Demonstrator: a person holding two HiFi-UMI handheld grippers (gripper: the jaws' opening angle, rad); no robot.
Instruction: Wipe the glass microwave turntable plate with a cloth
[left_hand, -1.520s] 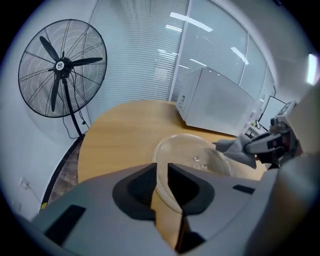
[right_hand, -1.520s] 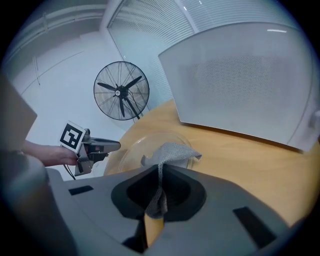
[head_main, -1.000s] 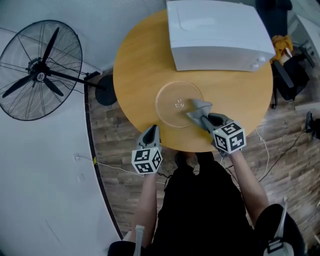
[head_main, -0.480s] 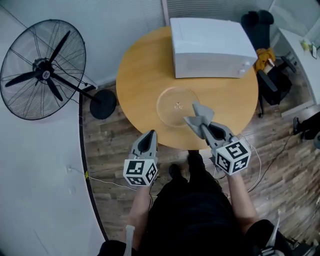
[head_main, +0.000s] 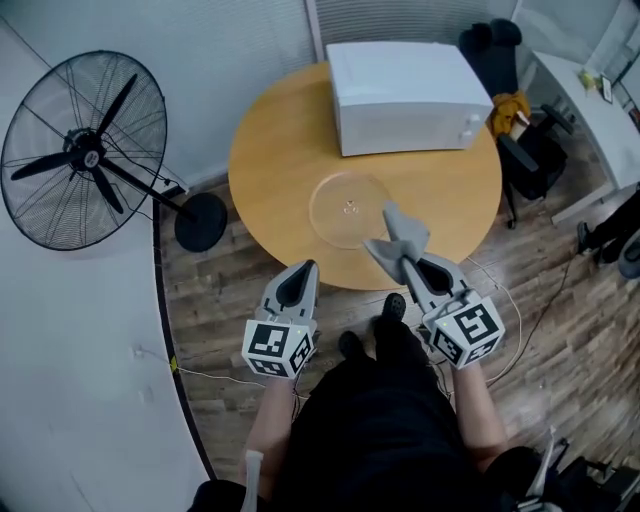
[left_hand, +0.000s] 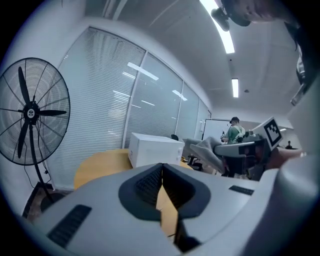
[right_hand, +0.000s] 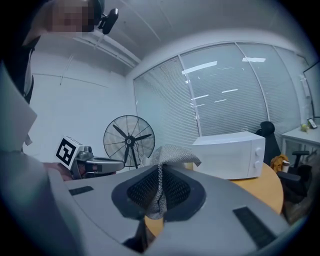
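Note:
The clear glass turntable plate (head_main: 348, 208) lies flat on the round wooden table (head_main: 270, 170), in front of the white microwave (head_main: 402, 82). My right gripper (head_main: 402, 258) is shut on a grey cloth (head_main: 400, 235) and hangs off the table's near edge, to the right of the plate. In the right gripper view the cloth (right_hand: 167, 160) bunches up between the pads. My left gripper (head_main: 303, 272) is shut with nothing in it, held beyond the table's near edge to the left of the plate. Its pads (left_hand: 150, 184) meet in the left gripper view.
A large black pedestal fan (head_main: 85, 150) stands on the floor left of the table. Black office chairs (head_main: 520, 130) and a white desk (head_main: 590, 100) crowd the right side. Cables (head_main: 520, 300) trail over the wooden floor. A person stands far off in the left gripper view.
Both grippers have lifted and pulled back from the table toward the person's body. The cloth has left the plate and now hangs in the air in the right gripper.

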